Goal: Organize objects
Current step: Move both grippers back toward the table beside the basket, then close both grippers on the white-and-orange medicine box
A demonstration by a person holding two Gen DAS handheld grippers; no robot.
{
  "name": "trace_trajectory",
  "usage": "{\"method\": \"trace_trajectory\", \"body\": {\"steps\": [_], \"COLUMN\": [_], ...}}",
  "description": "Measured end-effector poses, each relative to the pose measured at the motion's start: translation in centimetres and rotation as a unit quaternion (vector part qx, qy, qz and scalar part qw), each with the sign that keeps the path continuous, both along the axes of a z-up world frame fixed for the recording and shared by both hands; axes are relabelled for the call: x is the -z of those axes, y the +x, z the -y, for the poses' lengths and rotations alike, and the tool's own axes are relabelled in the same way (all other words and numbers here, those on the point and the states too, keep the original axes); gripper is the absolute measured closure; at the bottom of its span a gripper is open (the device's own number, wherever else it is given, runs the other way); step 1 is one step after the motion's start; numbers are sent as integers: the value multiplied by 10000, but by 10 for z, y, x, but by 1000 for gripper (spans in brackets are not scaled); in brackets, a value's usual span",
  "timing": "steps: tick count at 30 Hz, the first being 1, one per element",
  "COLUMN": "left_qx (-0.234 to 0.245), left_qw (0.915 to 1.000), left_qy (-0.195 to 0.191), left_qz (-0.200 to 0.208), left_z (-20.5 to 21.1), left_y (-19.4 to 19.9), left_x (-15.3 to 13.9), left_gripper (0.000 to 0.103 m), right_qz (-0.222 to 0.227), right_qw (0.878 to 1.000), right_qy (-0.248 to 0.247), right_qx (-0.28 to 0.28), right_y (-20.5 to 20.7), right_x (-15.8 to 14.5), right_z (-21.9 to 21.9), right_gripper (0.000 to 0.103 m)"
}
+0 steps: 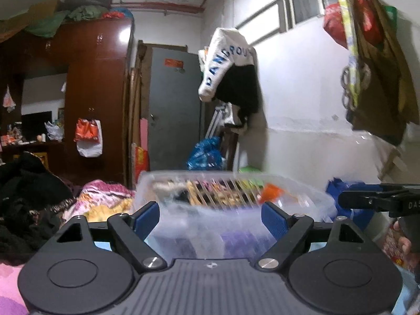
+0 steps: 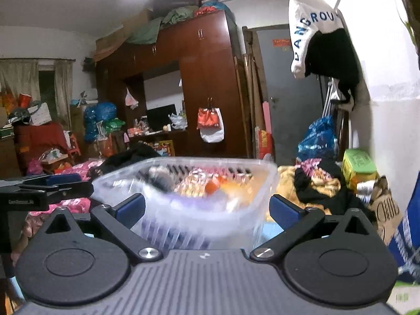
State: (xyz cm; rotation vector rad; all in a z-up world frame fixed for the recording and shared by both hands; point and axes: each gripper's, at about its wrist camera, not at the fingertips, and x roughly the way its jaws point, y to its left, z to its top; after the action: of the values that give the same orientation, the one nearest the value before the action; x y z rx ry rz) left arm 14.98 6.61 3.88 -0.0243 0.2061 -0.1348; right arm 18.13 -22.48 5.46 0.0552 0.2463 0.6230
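Note:
A clear plastic storage box (image 1: 236, 199) filled with several small items, one of them orange (image 1: 271, 191), stands right in front of both grippers, blurred by motion. My left gripper (image 1: 211, 216) is open, its blue pads (image 1: 147, 218) spread either side of the box's near wall. The box also fills the middle of the right wrist view (image 2: 183, 199). My right gripper (image 2: 207, 210) is open too, with its pads (image 2: 284, 211) flanking the box. The right gripper shows at the right edge of the left wrist view (image 1: 378, 200); the left gripper shows at the left edge of the right wrist view (image 2: 44, 186).
The box sits on a bed with pink floral bedding (image 1: 105, 199) and dark clothes (image 1: 29, 199). A brown wardrobe (image 2: 207, 78) and grey door (image 1: 173, 105) stand behind. Blue bags (image 2: 317, 139), a green box (image 2: 358, 165) and hanging clothes (image 2: 320, 39) line the right wall.

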Motion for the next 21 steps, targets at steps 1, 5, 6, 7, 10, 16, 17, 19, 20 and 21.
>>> {"method": "trace_trajectory", "body": {"steps": [1,5,6,7,10,16,17,19,20,21], "left_qx": [26,306,396,490,845,1245,1290,1409,1458,1465], "left_qw": [9999,9991,9986,9980,9953,9893,9882,9858,9848,9846], "left_qy": [9,44,69,66,33,420,456,470,480,491], "left_qz": [-102,-306,-355,-391,-475,-633,-693,-788,-810,-814], "left_z": [2,7,9,11,16,35,37,41,43,45], "left_y": [-6,-35,-40,-46,-57,-62,-60,-57,-57,-57], "left_x": [7,38,44,51,66,91,95,98,99,100], "left_gripper": [16,16,16,16,16,23,25,37,38,38], "right_qz": [-28,-179,-213,-264,-292,-385,-361,-266,-240,-221], "right_qw": [10000,9993,9989,9984,9982,9934,9924,9907,9900,9892], "right_qy": [-25,-300,-369,-439,-328,-493,-539,-741,-802,-844], "right_qx": [7,-158,-198,-224,-406,-966,-1045,-1108,-1133,-1174], "right_y": [-8,-38,-43,-49,-60,-56,-55,-60,-61,-62], "right_x": [7,42,50,58,74,88,89,92,93,94], "right_z": [2,8,9,12,23,19,18,11,8,7], "right_gripper": [0,0,0,0,0,1,2,9,10,11]}}
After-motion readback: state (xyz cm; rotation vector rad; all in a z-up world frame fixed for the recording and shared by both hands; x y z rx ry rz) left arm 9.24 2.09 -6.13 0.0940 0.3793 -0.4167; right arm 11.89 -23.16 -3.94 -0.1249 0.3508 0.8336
